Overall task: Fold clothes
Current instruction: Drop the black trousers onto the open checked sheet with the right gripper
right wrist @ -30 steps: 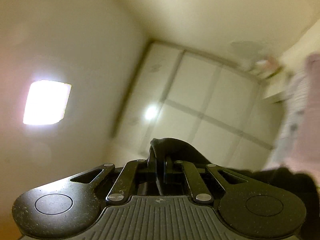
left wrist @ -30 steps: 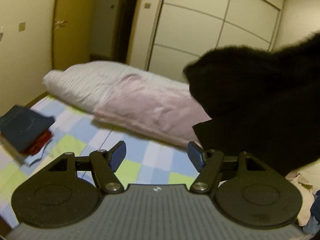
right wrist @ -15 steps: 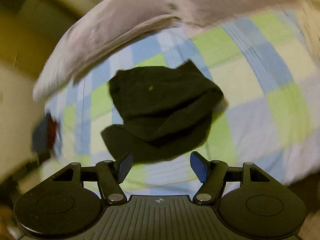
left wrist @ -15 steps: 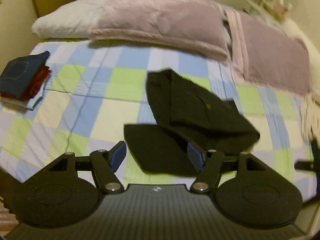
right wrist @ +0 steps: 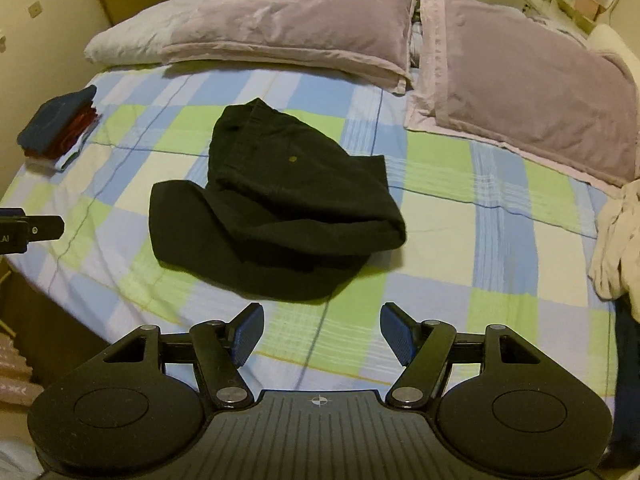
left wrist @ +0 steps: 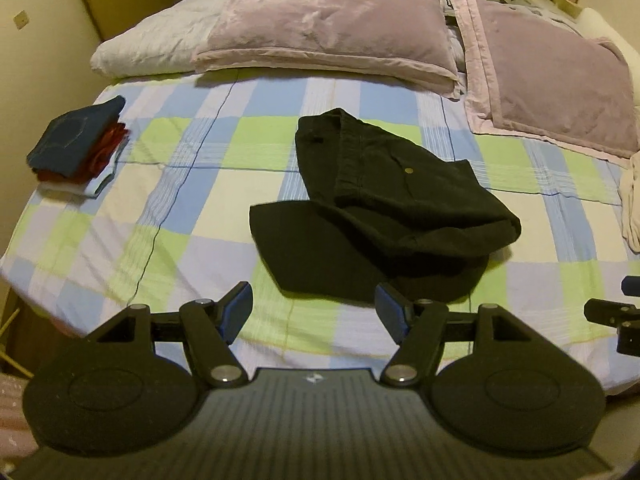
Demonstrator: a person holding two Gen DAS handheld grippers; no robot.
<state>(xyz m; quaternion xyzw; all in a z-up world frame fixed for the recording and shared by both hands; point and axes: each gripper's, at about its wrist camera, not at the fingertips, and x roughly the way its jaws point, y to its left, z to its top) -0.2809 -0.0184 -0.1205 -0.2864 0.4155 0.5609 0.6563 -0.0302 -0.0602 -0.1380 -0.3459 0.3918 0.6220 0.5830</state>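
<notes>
A black garment (left wrist: pixel 384 216) lies crumpled in the middle of the checkered bed (left wrist: pixel 168 184); it also shows in the right wrist view (right wrist: pixel 276 208). My left gripper (left wrist: pixel 316 312) is open and empty, held above the bed's near edge just short of the garment. My right gripper (right wrist: pixel 322 334) is open and empty, also over the near edge, a little back from the garment. The right gripper's tip shows at the right edge of the left wrist view (left wrist: pixel 616 316). The left gripper's tip shows at the left edge of the right wrist view (right wrist: pixel 28 230).
A stack of folded clothes (left wrist: pixel 76 148), blue on red, sits at the bed's left side. Pink pillows (left wrist: pixel 328 28) and a folded pink blanket (left wrist: pixel 552 80) lie at the head. Pale unfolded clothes (right wrist: pixel 616 248) are heaped at the right edge.
The black garment was held up by my shut right gripper a second ago. It now lies dropped on the bed, and both grippers point down at it, open.
</notes>
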